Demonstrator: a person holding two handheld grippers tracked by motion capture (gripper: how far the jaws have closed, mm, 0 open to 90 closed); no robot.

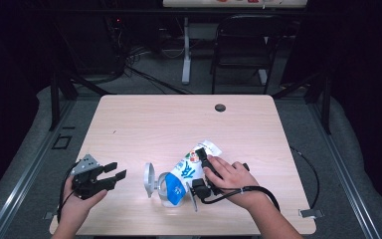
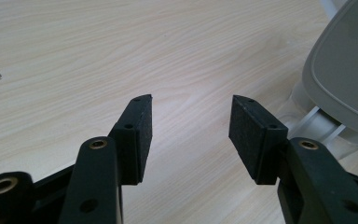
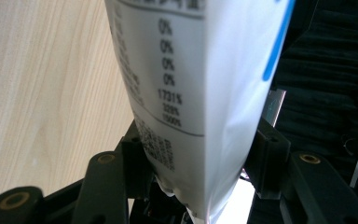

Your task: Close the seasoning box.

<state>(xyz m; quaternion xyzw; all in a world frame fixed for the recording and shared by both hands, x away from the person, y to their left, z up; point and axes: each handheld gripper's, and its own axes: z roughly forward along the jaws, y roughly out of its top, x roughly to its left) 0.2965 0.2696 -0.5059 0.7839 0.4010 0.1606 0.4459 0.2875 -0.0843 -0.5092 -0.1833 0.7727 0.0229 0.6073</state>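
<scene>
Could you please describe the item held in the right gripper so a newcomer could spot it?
On the light wooden table, near its front edge, the right gripper clamps a white plastic pouch. Blue lettering distinguishes it from the plain grey lidded container beside it.

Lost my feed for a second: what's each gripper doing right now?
Left gripper: open, nothing between its fingers.
Right gripper: shut on the white pouch.
</scene>
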